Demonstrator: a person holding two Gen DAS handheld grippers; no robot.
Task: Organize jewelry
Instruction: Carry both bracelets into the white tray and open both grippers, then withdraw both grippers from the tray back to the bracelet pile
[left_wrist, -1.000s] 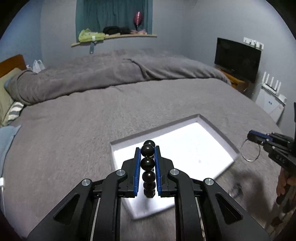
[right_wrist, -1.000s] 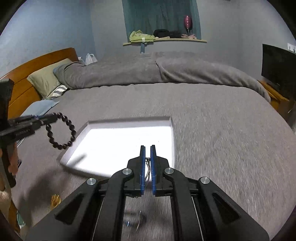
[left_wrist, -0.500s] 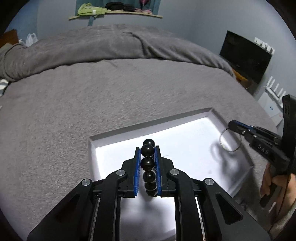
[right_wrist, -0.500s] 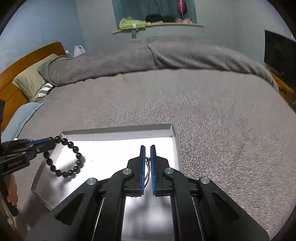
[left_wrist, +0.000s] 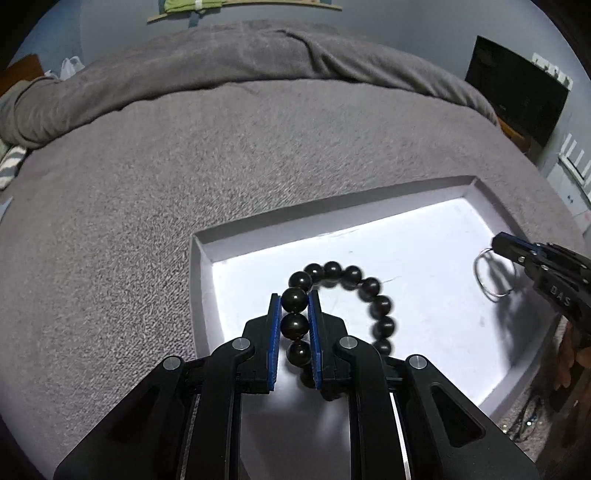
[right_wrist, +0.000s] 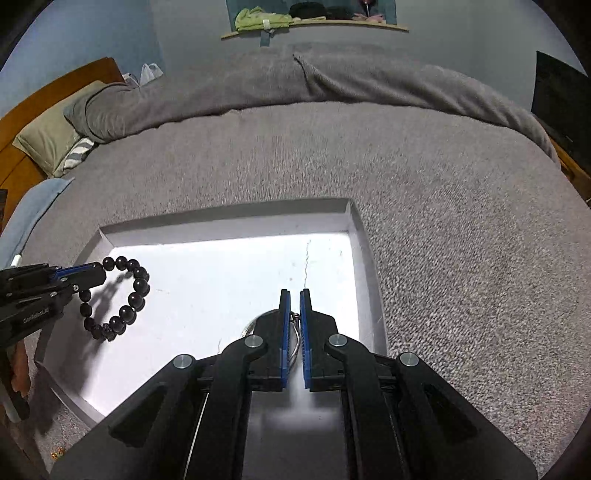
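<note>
Grey bedding (left_wrist: 184, 184) fills both views, and on it sits a shallow white tray (left_wrist: 484, 192), its long axis running left to right in front of the person.

Both grippers hang over the tray floor, pointing steeply down. The left gripper (left_wrist: 294, 295) is closed on a black bead bracelet (left_wrist: 369, 286): two or three beads sit squeezed between its blue pads, and the rest of the loop curls off to the right of the jaws and droops toward the floor. In the right wrist view the lowest beads (right_wrist: 107, 332) seem to meet their own shadow, so the loop is probably touching or just above the floor near the tray's left end.

The right gripper (right_wrist: 294, 291) is almost fully closed on a thin metal ring (left_wrist: 495, 275), a wire hoop that hangs below its tips by the tray's right end; whether the ring touches the floor I cannot tell.

What the next move turns on, as I judge it, is the drop beneath each piece. Each already lies inside the rim, well apart from the other, the bracelet left, the ring right. The left hand looks nearer to setting down. Opening the jaws should leave each piece where it hangs.
</note>
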